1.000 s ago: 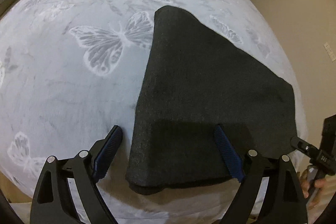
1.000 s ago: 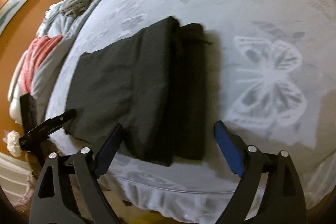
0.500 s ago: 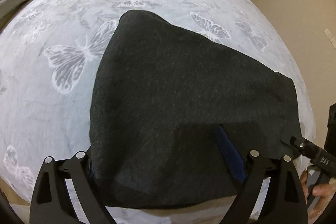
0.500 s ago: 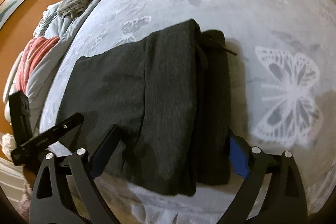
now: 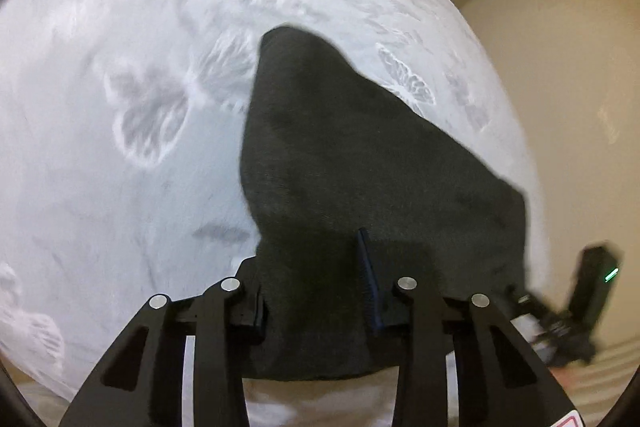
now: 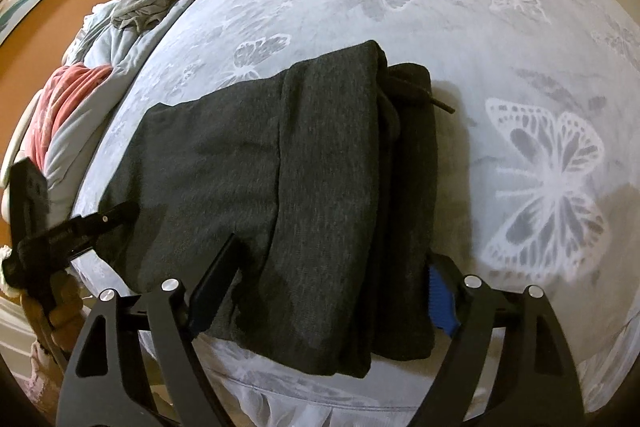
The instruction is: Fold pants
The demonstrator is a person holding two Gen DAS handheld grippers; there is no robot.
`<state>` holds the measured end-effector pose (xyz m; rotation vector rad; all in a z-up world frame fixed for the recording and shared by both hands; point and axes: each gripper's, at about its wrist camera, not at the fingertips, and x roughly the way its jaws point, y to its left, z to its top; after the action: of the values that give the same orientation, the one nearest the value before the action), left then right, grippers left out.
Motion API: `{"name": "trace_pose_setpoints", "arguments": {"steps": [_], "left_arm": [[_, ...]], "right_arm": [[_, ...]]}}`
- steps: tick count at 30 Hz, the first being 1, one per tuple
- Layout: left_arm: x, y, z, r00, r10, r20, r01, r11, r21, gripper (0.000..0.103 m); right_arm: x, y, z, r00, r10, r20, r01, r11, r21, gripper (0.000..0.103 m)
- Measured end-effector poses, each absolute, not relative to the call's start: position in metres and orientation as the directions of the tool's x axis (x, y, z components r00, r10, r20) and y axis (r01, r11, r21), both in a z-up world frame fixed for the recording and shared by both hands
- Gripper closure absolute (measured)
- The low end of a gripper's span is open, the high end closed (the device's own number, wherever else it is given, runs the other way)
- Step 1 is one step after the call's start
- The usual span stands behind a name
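My left gripper point(image 5: 316, 291) is pinched on the near edge of the dark pants point(image 5: 360, 167), cloth bunched btwn the fingers. My right gripper point(image 6: 324, 291) is wide open, w/ the folded edge of the pants point(image 6: 280, 163) sitting btwn its fingers; can't tell if they touch. The pants lie on the white bed cover point(image 6: 500, 7) w/ butterflies, near its front edge
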<state>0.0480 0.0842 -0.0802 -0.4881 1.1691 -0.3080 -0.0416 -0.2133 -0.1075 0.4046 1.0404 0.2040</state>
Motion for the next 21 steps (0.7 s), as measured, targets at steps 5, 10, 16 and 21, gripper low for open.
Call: {"name": "trace_pose_setpoints", "arguments": {"steps": [5, 10, 16, 21], "left_arm": [[0.054, 0.081, -0.09, 0.354, -0.486, -0.799, 0.011, 0.856, -0.517, 0.049], [0.059, 0.058, -0.085, 0.41, -0.442, -0.798, 0.077, 0.888, -0.453, 0.039], [0.048, 0.054, -0.071, 0.45, -0.407, -0.795, 0.096, 0.907, -0.41, 0.081], [0.006, 0.061, -0.05, 0.436, -0.478, -0.763, 0.138, 0.873, -0.468, 0.082]], "right_arm": [[-0.044, -0.214, -0.108, 0.49, 0.367, -0.791, 0.031, 0.899, 0.436, 0.022], [-0.043, -0.211, -0.108, 0.496, 0.365, -0.788, 0.034, 0.899, 0.437, 0.019], [-0.053, -0.214, -0.093, 0.545, 0.377, -0.749, 0.005, 0.892, 0.452, 0.074], [-0.092, -0.201, -0.067, 0.571, 0.39, -0.722, -0.065, 0.899, 0.434, 0.074]]}}
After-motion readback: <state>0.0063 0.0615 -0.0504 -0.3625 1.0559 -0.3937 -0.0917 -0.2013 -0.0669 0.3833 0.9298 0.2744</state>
